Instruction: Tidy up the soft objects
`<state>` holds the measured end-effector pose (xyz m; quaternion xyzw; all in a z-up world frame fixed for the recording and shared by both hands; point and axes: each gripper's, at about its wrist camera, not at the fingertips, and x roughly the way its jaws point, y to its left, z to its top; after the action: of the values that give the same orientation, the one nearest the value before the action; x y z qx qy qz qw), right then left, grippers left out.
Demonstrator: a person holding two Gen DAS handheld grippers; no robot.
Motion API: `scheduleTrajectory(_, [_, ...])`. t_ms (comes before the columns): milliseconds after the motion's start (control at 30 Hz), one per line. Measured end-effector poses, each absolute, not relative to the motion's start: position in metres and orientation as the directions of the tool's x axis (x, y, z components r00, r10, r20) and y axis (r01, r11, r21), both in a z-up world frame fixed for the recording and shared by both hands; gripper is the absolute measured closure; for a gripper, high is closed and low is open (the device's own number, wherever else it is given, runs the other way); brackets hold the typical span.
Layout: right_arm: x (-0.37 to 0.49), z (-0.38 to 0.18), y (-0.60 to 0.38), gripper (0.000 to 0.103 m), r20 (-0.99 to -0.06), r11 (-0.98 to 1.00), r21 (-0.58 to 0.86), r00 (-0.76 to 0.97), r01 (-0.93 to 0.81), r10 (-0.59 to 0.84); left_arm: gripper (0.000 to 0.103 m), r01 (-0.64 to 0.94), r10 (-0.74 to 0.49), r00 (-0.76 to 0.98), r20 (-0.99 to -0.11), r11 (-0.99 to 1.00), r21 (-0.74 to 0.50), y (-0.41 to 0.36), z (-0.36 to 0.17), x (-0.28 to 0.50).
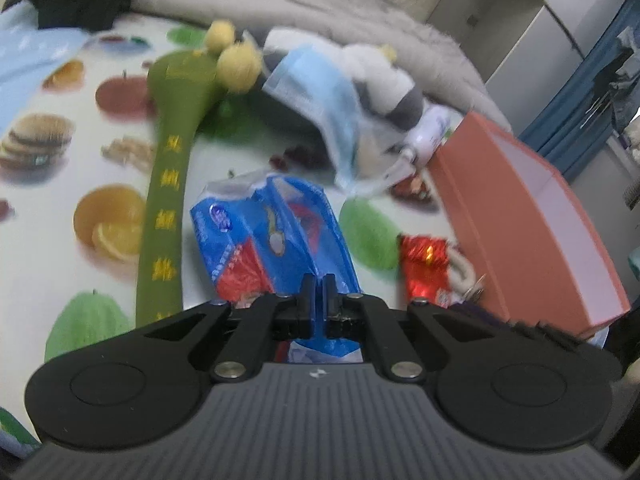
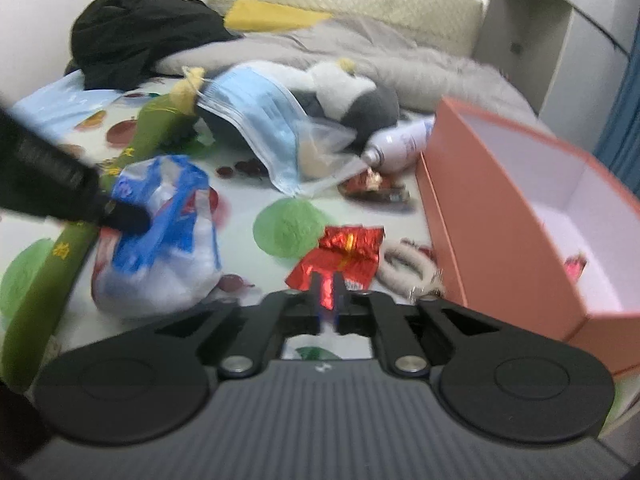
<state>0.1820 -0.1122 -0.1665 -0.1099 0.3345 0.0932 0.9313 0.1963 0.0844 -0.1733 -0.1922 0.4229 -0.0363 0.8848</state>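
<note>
My left gripper (image 1: 319, 286) is shut on the blue plastic bag (image 1: 272, 232); the right wrist view shows it (image 2: 124, 216) pinching the same bag (image 2: 168, 240) off the bed. My right gripper (image 2: 328, 284) is shut on the red foil wrapper (image 2: 340, 252), which also shows in the left wrist view (image 1: 424, 264). An open orange box (image 2: 500, 216) stands at the right, also in the left wrist view (image 1: 520, 216). A long green plush (image 1: 168, 184), a grey-and-white plush (image 2: 352, 100) and a bag of blue face masks (image 2: 260, 120) lie behind.
A fruit-print sheet (image 1: 60, 184) covers the bed. A white spray can (image 2: 400, 140), a white furry hair band (image 2: 408, 272), a grey blanket (image 2: 360, 48) and black clothes (image 2: 136, 32) lie around. A small pink item (image 2: 576, 268) lies inside the box.
</note>
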Motion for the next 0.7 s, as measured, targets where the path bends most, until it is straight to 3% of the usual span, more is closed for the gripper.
scheduleTrajectory(67, [0.187,-0.171,-0.117,0.039,-0.655,0.969,-0.103,0.748,-0.223,0.103,0.099,-0.108,-0.218,0.635,-0.741,0.925,-0.364,0.086,-0.178,0.194])
scheduleTrajectory(133, [0.187,-0.173,-0.121,0.039,-0.651,0.975,-0.064,0.749,-0.215,0.123,0.098,-0.124,-0.19,0.636,-0.748,0.931,-0.343,0.086,-0.178,0.194])
scheduleTrajectory(200, [0.194,-0.177,-0.124,0.039,-0.666,0.98,-0.029,0.735,-0.196,0.127,0.091,-0.127,-0.191,0.645,-0.74,0.928,-0.349,0.085,-0.178,0.191])
scheduleTrajectory(267, [0.202,-0.182,-0.128,0.039,-0.678,0.986,0.023,0.722,-0.166,0.138,0.071,-0.14,-0.185,0.646,-0.74,0.925,-0.353,0.084,-0.178,0.193])
scheduleTrajectory(333, [0.209,-0.186,-0.13,0.039,-0.687,0.989,0.042,0.715,-0.141,0.132,0.062,-0.165,-0.161,0.652,-0.741,0.924,-0.346,0.082,-0.178,0.191])
scheduleTrajectory(533, [0.222,-0.189,-0.124,0.038,-0.686,0.99,0.042,0.716,-0.133,0.126,0.059,-0.201,-0.138,0.667,-0.732,0.913,-0.356,0.082,-0.178,0.186])
scheduleTrajectory(600, [0.226,-0.189,-0.121,0.03,-0.689,0.993,0.026,0.717,-0.114,0.1,0.059,-0.225,-0.115,0.676,-0.728,0.908,-0.352,0.085,-0.178,0.184])
scheduleTrajectory(700, [0.232,-0.188,-0.12,0.028,-0.682,0.993,0.054,0.722,-0.109,0.117,0.059,-0.226,-0.118,0.687,-0.717,0.903,-0.365,0.087,-0.175,0.186])
